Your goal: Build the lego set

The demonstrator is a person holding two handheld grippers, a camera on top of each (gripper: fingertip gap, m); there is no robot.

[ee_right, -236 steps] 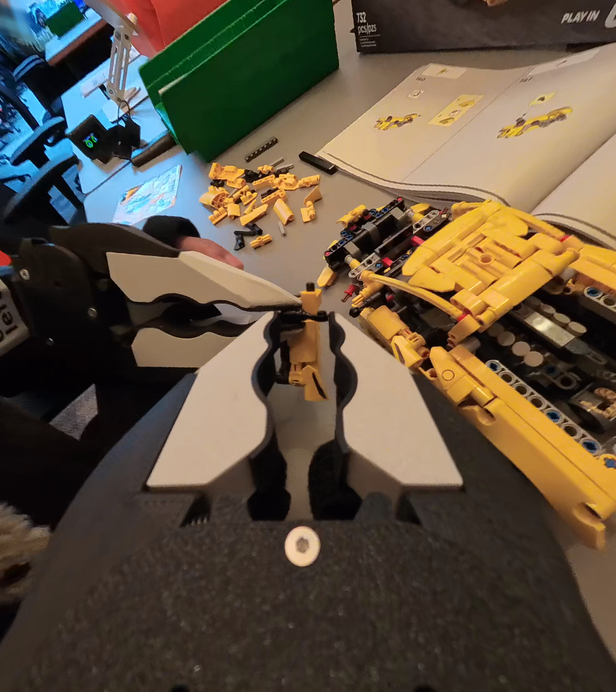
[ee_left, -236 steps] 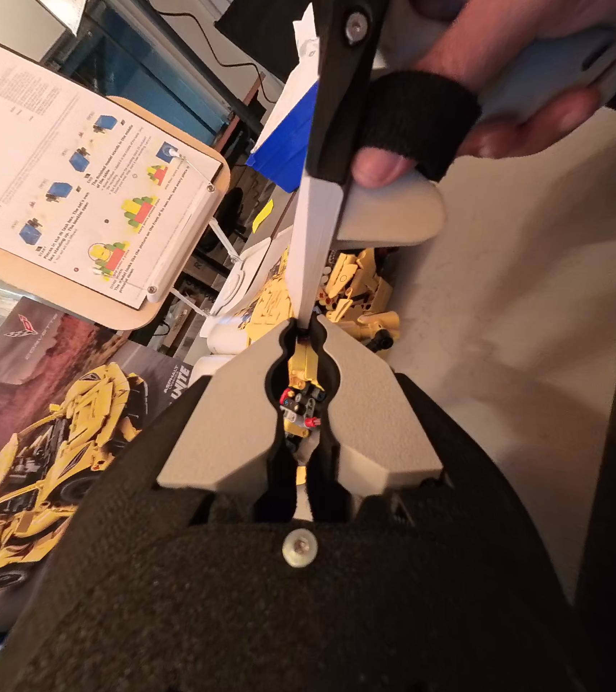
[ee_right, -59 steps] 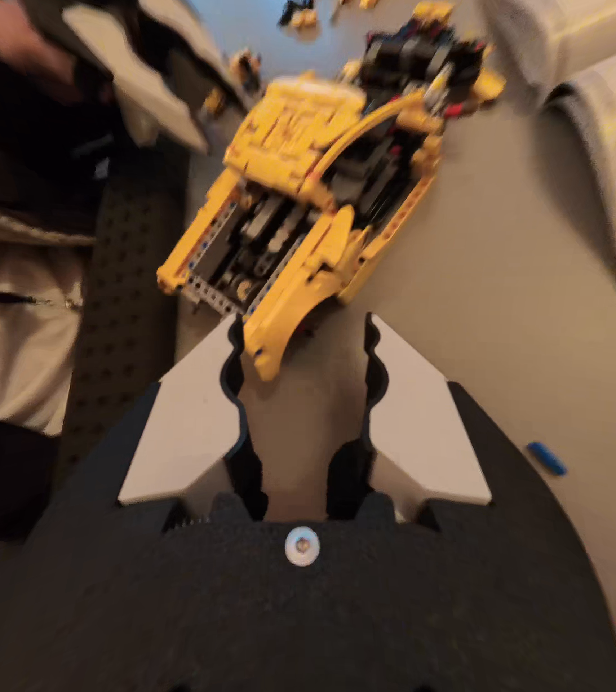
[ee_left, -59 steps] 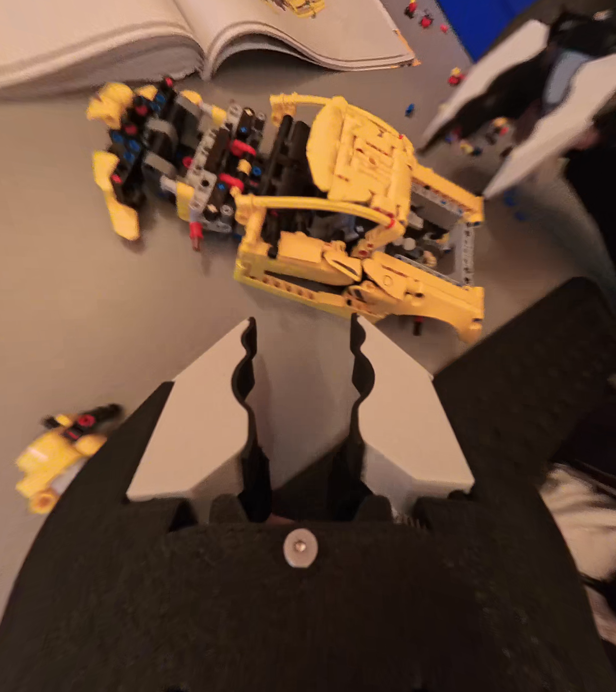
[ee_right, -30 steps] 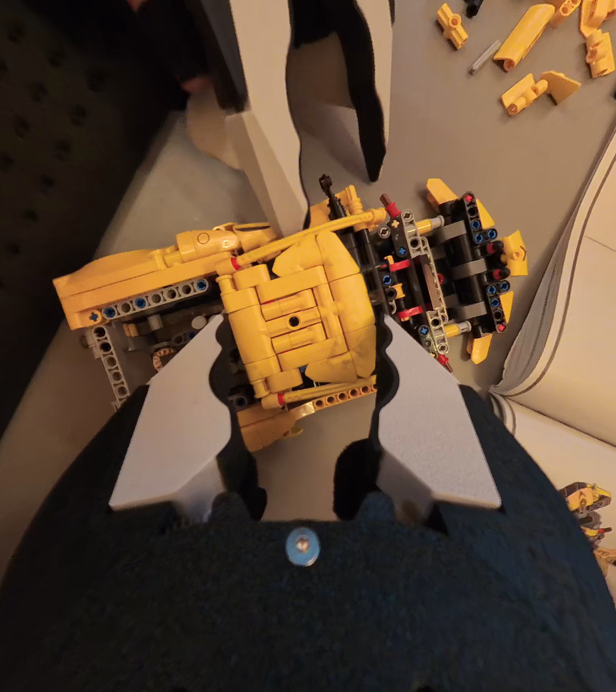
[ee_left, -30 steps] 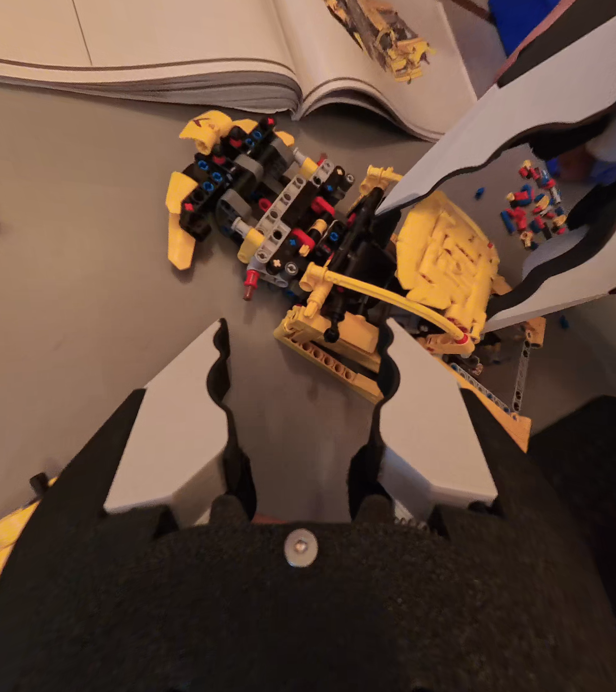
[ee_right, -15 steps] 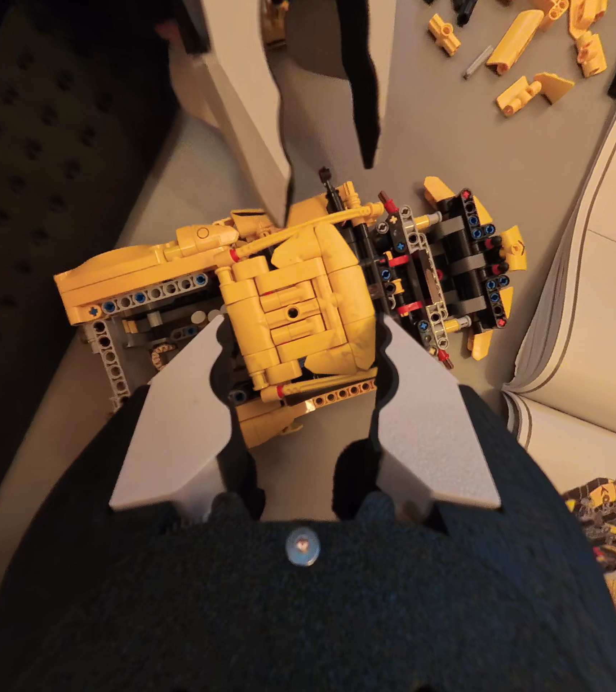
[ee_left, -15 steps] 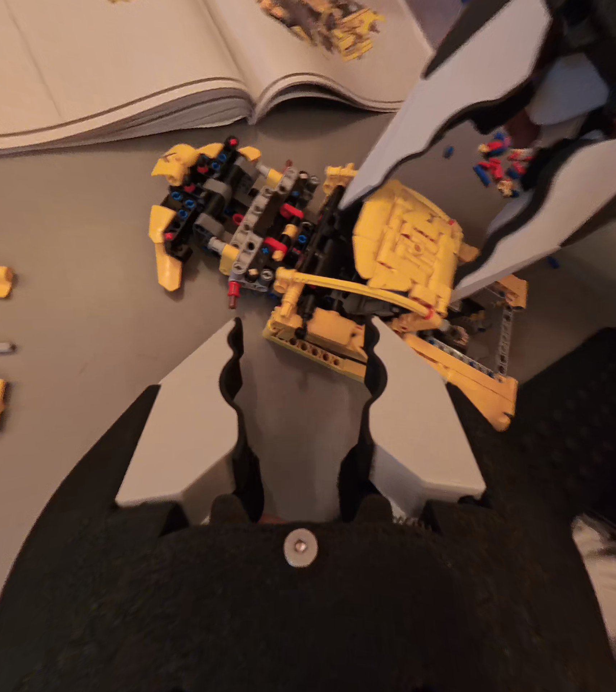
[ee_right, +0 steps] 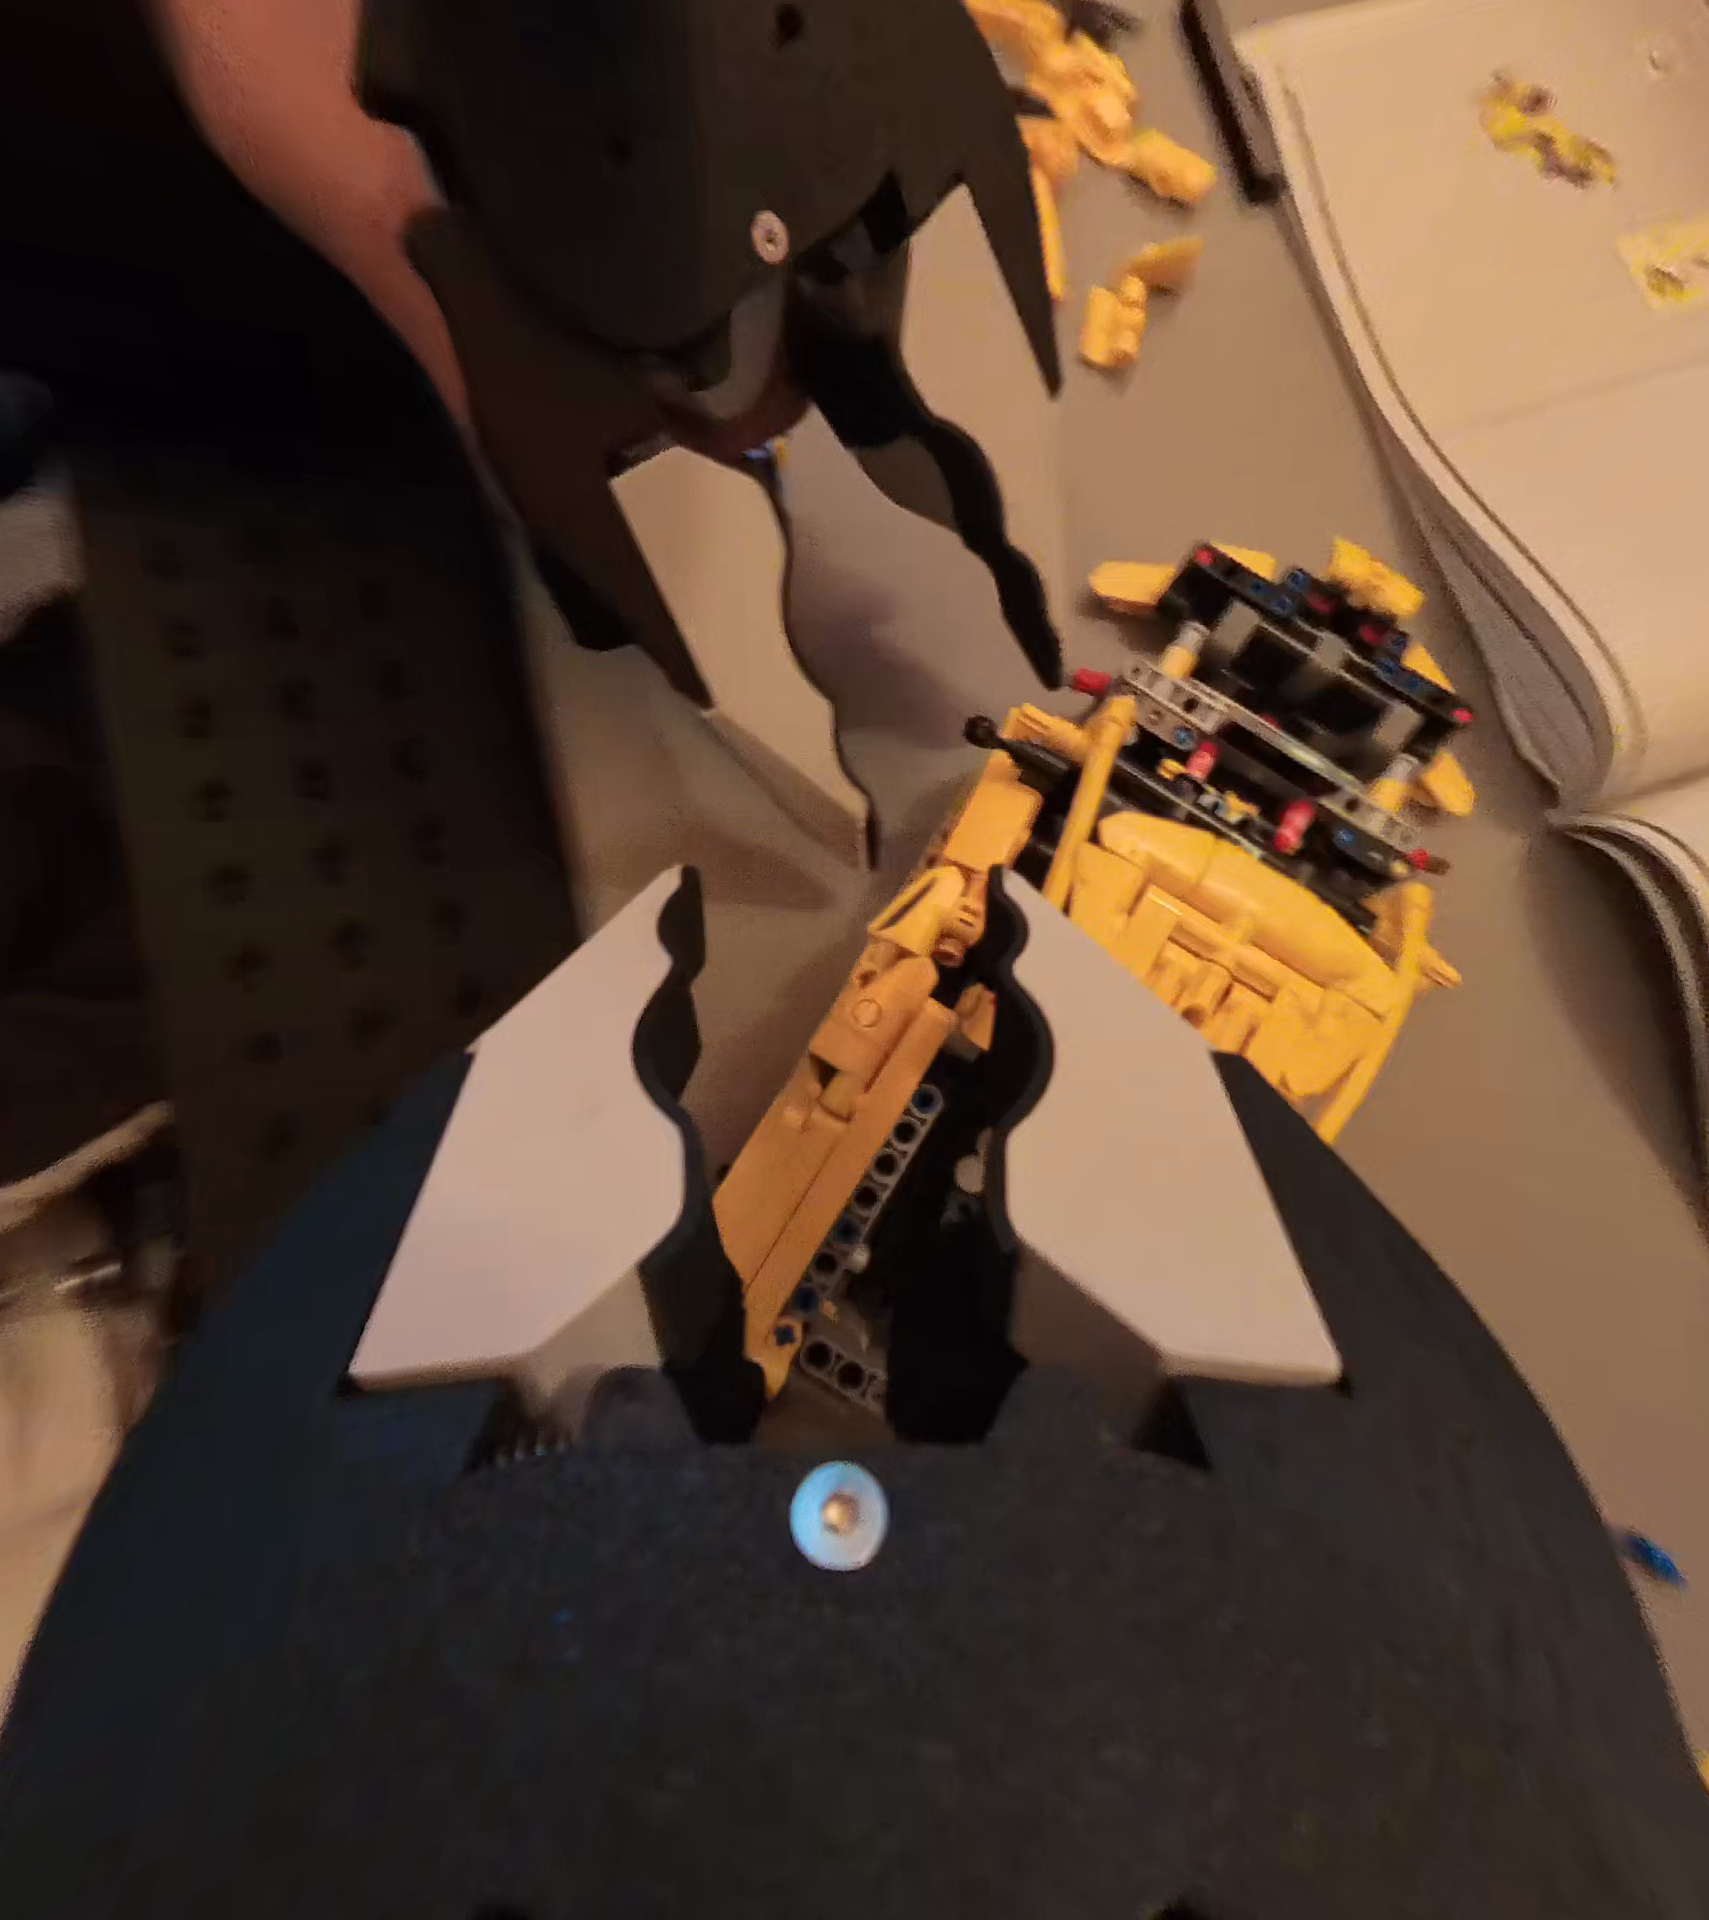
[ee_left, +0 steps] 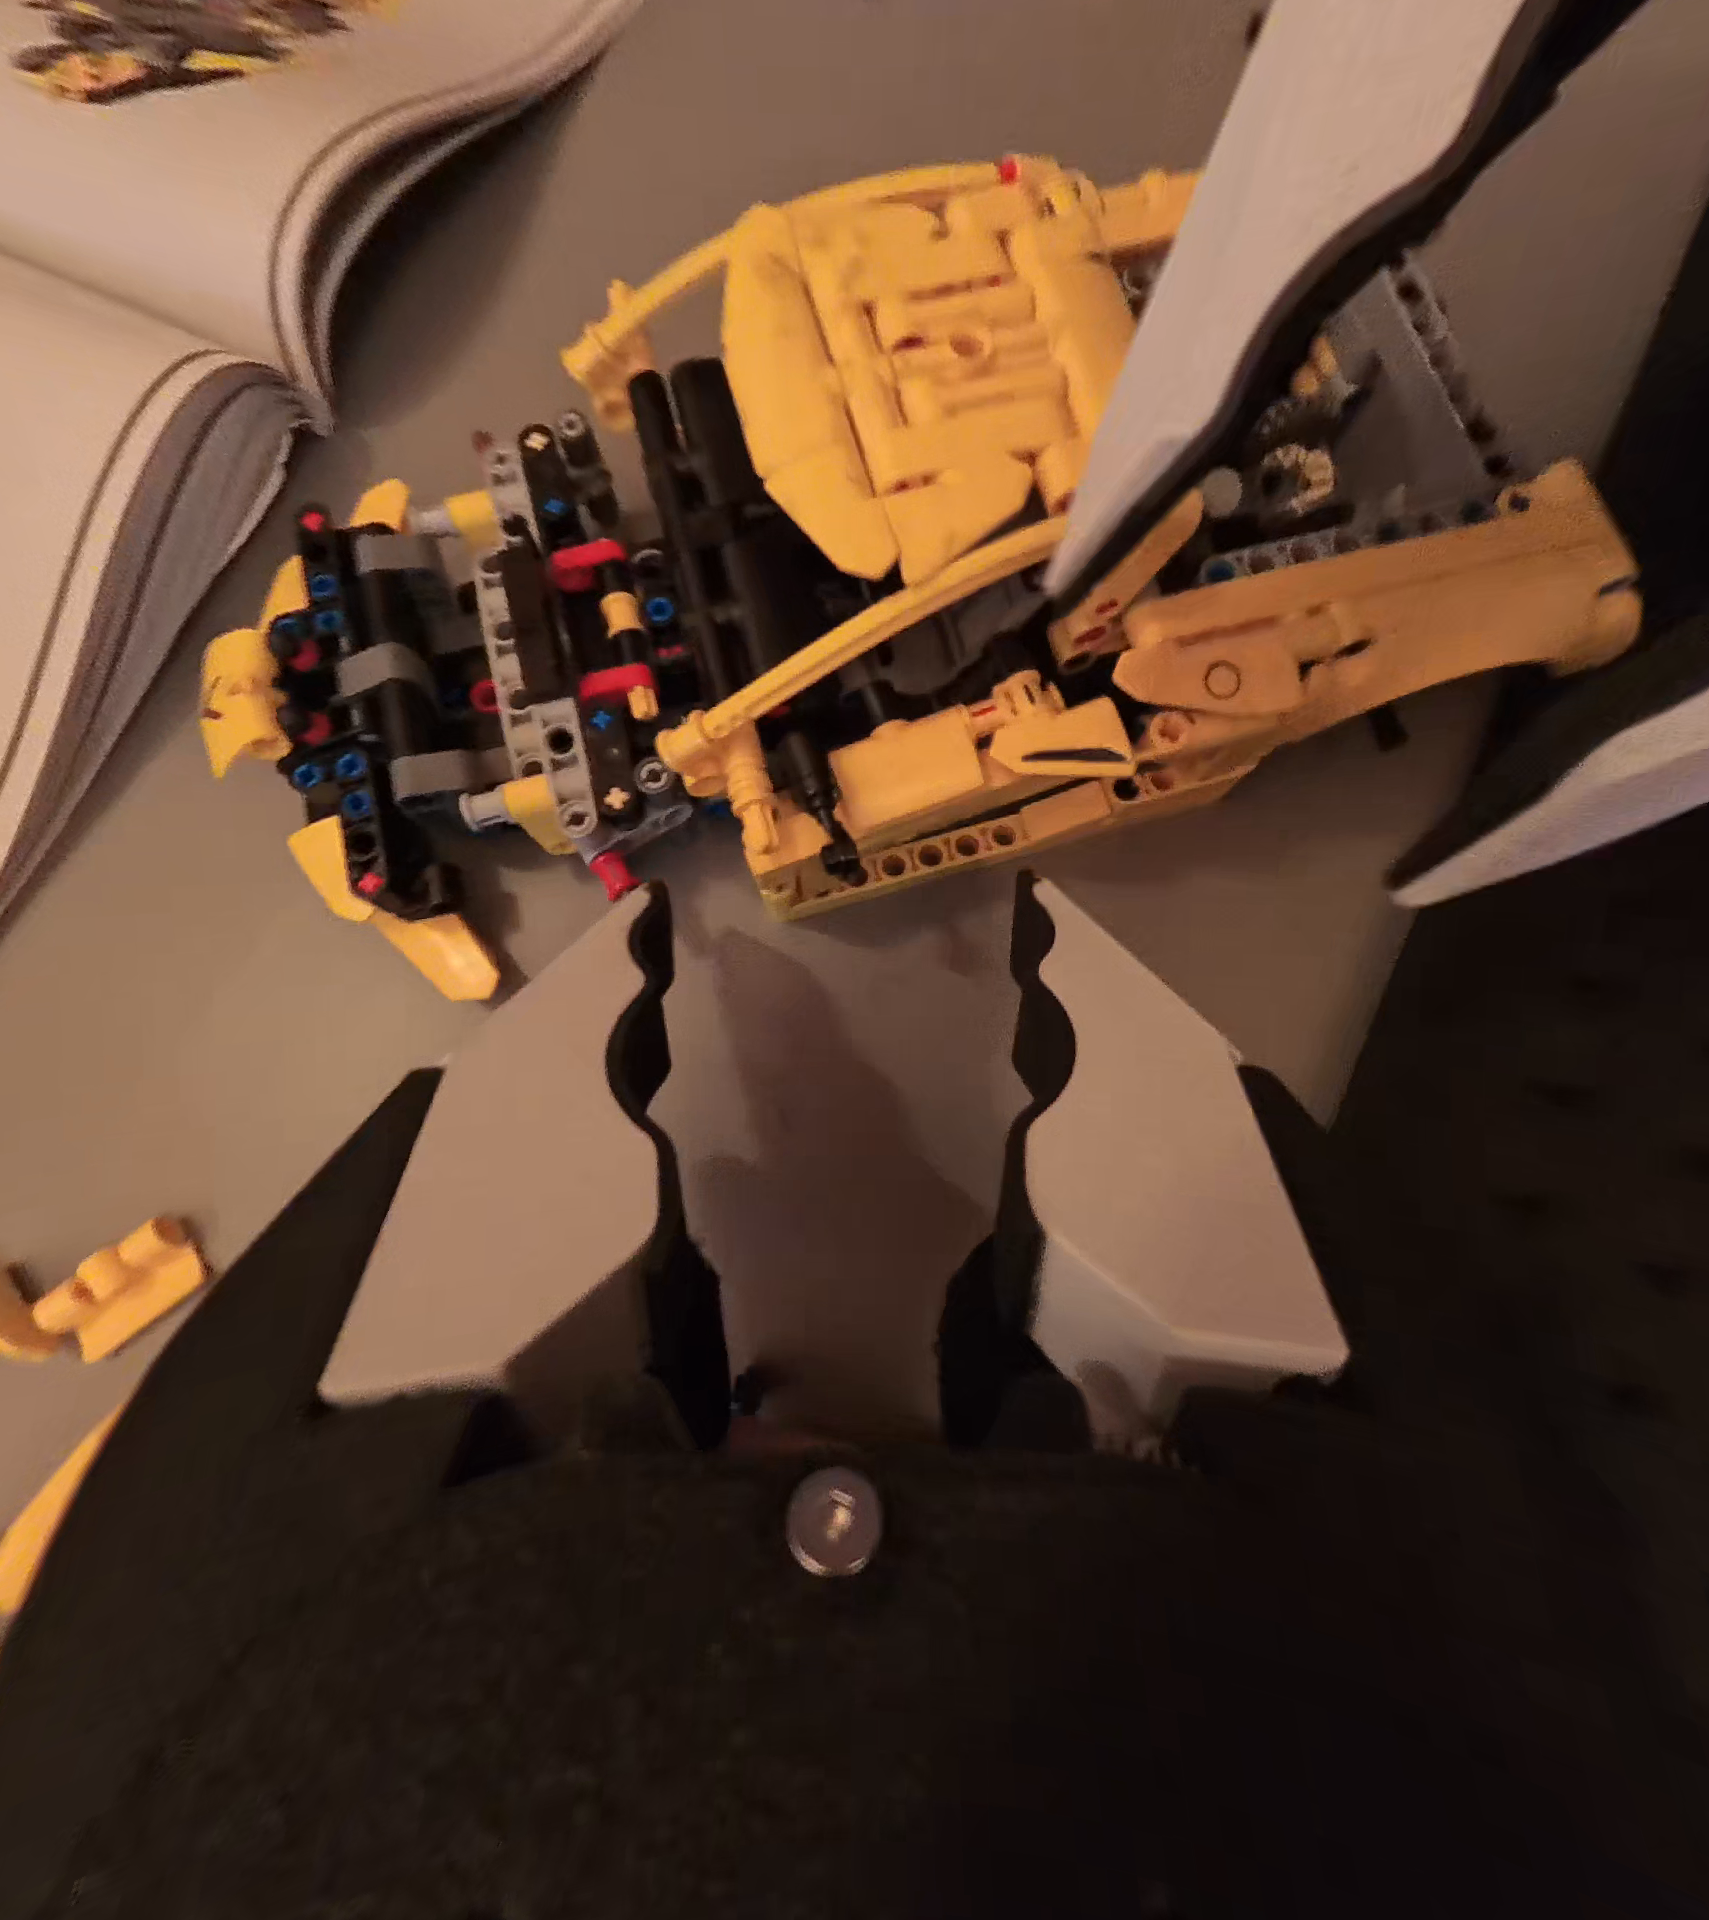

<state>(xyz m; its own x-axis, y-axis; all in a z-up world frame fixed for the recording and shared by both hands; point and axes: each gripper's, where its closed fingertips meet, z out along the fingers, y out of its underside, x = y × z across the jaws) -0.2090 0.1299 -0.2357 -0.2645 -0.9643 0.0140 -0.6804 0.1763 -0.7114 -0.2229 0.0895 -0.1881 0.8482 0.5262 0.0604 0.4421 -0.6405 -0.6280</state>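
Repositioning the partly built car for the next assembly step.
We hold the left claw (ee_left: 834, 914) open and empty just short of the yellow car (ee_left: 933, 582) on the table (ee_left: 154, 1039); the right claw (ee_right: 834, 914), also open, straddles its rear side beam (not yet clamped). We judge it must close next.

A hobby or work desk indoors is suggested, though the room itself cannot be seen. A plain grey worktop (ee_left: 154, 1039) is lit warmly, an open instruction booklet (ee_left: 81, 343) is laid flat on it, and loose yellow bricks (ee_right: 1130, 301) are scattered beside a half-built yellow model car (ee_left: 933, 540) (black frame exposed).
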